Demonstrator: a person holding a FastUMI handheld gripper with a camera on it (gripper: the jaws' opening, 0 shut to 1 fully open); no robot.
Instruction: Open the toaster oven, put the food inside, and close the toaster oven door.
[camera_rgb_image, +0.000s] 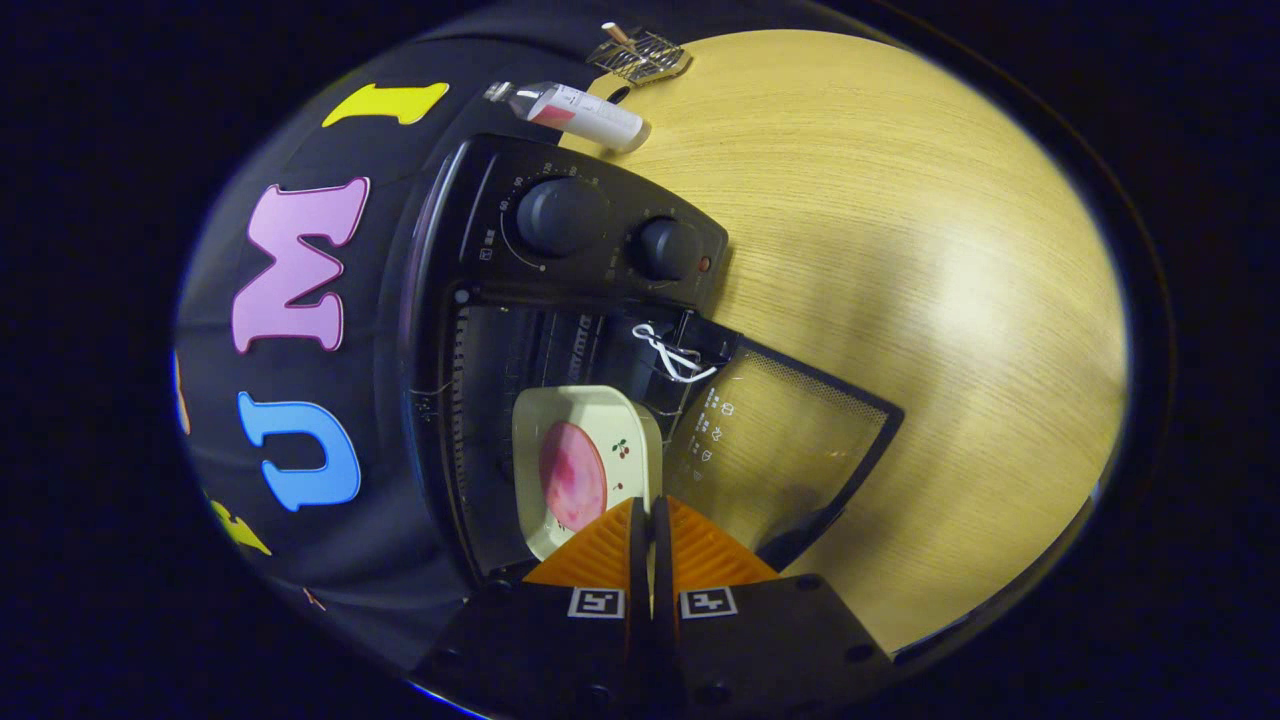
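One wooden table (900, 250) carries the toaster oven (560, 300), its glass door (780, 450) swung open to the right. Inside the cavity sits a cream plate (590, 460) with a pink food slice (572, 475). Gripper (650, 515) fingers are nearly closed, pinching the plate's near rim.

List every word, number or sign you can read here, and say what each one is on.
Nothing reads clearly.
Toaster oven dials: small scale numbers, blurred.
Open glass door: white icons, too small.
Bottle label: blurred.
Plate, held in the shut gripper: a small cherry motif, no text.
Gripper: two square black-and-white markers.
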